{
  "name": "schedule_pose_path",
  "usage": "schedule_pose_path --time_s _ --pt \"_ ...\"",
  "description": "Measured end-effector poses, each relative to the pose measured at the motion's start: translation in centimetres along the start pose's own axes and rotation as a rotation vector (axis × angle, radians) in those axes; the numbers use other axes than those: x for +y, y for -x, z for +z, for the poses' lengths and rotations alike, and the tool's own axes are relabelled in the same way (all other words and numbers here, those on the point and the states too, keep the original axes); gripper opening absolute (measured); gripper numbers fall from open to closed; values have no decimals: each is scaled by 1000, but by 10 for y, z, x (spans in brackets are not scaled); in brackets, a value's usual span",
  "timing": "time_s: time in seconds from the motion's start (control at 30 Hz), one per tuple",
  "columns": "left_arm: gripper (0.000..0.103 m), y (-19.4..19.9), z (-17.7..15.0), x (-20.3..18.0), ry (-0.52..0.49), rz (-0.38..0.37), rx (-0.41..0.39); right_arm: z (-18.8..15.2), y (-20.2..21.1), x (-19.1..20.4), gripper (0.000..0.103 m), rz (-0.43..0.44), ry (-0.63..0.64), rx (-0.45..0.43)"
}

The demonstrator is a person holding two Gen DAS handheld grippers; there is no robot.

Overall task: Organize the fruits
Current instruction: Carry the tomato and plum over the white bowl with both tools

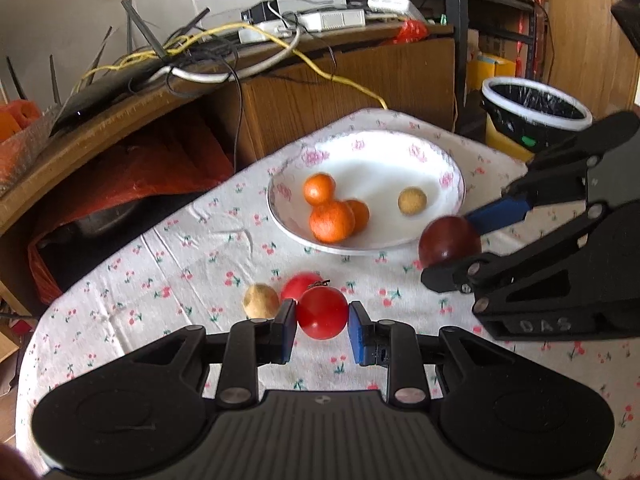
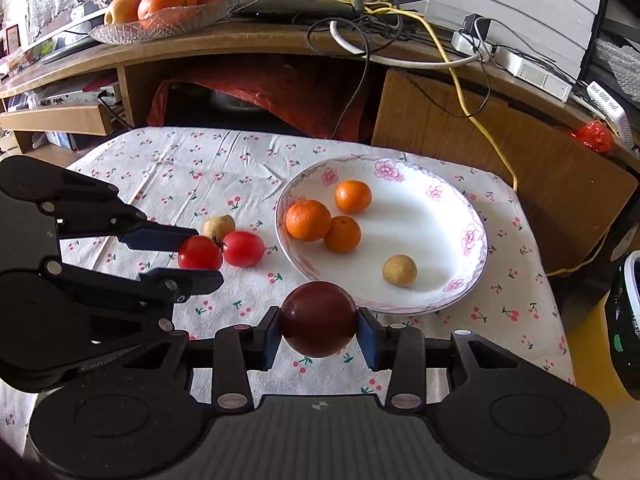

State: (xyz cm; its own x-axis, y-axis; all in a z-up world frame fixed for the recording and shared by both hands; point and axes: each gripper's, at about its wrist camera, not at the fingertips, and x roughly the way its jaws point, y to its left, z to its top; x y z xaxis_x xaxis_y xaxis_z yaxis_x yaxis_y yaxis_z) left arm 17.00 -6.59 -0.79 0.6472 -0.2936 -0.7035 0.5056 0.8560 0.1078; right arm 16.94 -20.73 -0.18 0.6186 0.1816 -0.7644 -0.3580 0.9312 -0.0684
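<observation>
- Left gripper (image 1: pixel 322 316): blue pads closed against both sides of a red tomato (image 1: pixel 322 312); whether the tomato rests on the cherry-print tablecloth (image 1: pixel 160 280) or is lifted off it, I cannot tell.
- Second red tomato (image 2: pixel 243 248) touches the gripped one on its far side; a small tan fruit (image 2: pixel 219 227) sits just beside both, on the cloth.
- Right gripper (image 2: pixel 319 330): jaws clamped on a dark red plum (image 2: pixel 319 320), held near the plate's near rim.
- White flower-edged plate (image 2: pixel 460 292), far right on the cloth, holds three oranges (image 2: pixel 308 220) clustered at its left and one tan fruit (image 2: pixel 399 270) apart at its right.
- Black-lined bin (image 1: pixel 536 108) stands beyond the table's right edge.
</observation>
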Motion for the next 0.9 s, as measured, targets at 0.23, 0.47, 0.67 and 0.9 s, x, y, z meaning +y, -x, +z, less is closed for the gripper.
schedule_pose_path --time_s 0.23,0.47,0.67,0.9 --pt "36 2 9 0 2 10 -29 4 2 -4 35 -6 -12 -16" --pt "36 -8 24 -2 -5 6 -60 11 -1 -19 35 -27 -58 -34" --pt "36 -23 34 -5 -17 -4 -59 15 -12 -35 35 -35 -101 -23" --pt "36 -40 36 -8 -25 -23 -32 16 -24 -42 35 -36 -112 -12"
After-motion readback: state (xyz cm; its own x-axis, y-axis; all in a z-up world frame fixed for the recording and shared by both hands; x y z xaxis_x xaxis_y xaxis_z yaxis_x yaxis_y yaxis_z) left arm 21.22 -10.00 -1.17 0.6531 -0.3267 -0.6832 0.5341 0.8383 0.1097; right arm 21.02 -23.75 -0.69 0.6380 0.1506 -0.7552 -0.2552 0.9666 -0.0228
